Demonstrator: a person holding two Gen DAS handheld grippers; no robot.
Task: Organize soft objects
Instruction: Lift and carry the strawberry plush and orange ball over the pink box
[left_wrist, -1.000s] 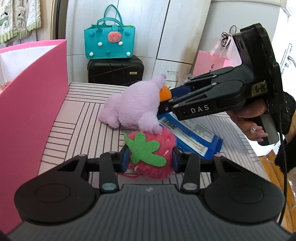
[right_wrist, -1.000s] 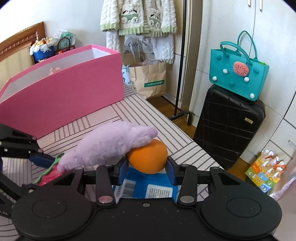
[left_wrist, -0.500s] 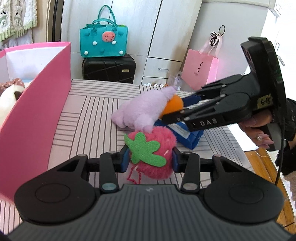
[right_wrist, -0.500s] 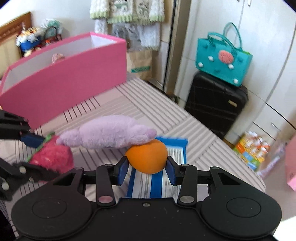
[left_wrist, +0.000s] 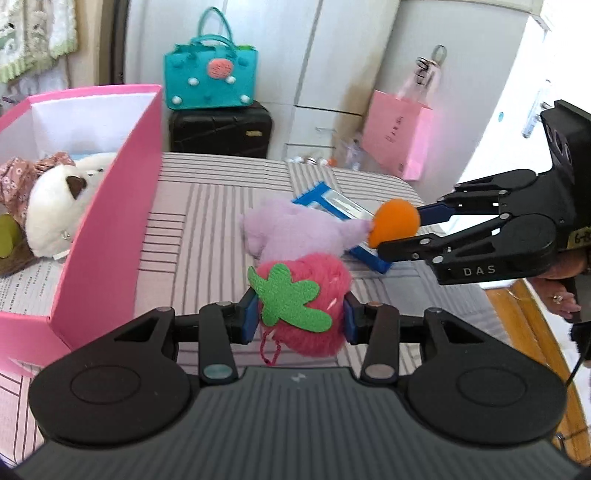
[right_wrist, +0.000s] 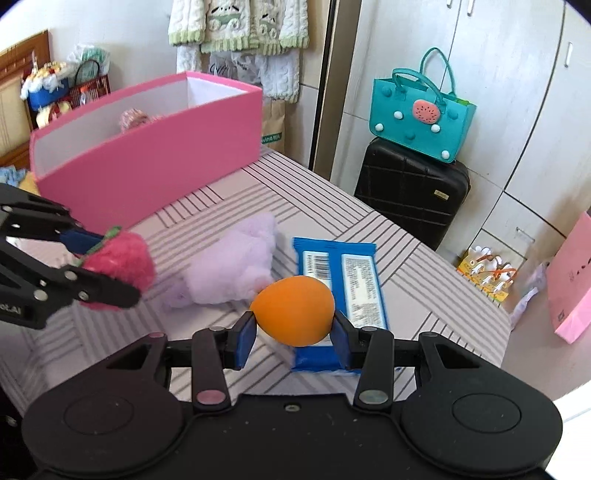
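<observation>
We take the pink box (left_wrist: 110, 206) as our landmark: it stands open-topped at one end of the striped counter (left_wrist: 207, 206), and a white plush (left_wrist: 59, 206) already lies inside, so we judge it the bin for soft things. Just beside the box's long wall lies the lilac plush (right_wrist: 236, 266), limp on the counter, not gripped by anything. Farther from the box than the lilac plush lies a blue packet (right_wrist: 343, 273), flat and probably not part of the sorting. Our left tongs (left_wrist: 299, 314) are clenched on the strawberry (left_wrist: 306, 306), held off the counter near the box, presumably to go over the wall. Our right tongs (right_wrist: 293, 332) squeeze the orange ball (right_wrist: 293, 312) above the packet, farthest from the box.
</observation>
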